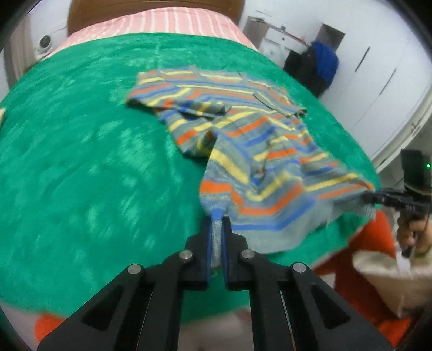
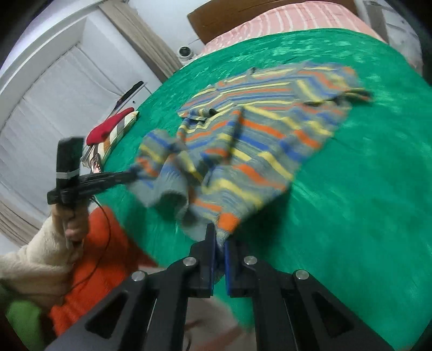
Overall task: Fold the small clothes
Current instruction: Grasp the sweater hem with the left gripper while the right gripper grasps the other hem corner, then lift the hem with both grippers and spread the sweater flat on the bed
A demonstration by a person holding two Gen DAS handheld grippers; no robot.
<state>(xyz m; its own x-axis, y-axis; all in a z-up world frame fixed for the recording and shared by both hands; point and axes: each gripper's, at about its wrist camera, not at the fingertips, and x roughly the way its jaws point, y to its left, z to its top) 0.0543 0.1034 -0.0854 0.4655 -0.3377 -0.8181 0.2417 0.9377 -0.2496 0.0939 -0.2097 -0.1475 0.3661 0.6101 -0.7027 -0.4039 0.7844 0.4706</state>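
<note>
A small striped sweater (image 1: 243,140), grey with orange, blue and yellow bands, lies partly on the green blanket (image 1: 81,162). My left gripper (image 1: 217,224) is shut on its near hem corner and lifts it. My right gripper (image 2: 220,237) is shut on the other hem corner of the sweater (image 2: 256,140). The right gripper also shows at the right edge of the left wrist view (image 1: 370,195), pinching the hem. The left gripper shows in the right wrist view (image 2: 129,175), pinching the fabric. The hem hangs stretched between both grippers above the blanket's near edge.
The green blanket (image 2: 364,189) covers a bed with pink striped bedding (image 1: 162,21) and a brown headboard behind. Red and striped items (image 2: 113,127) lie at the blanket's left edge. An orange cloth (image 2: 94,256) lies below the near edge. White cabinets (image 1: 378,67) stand at right.
</note>
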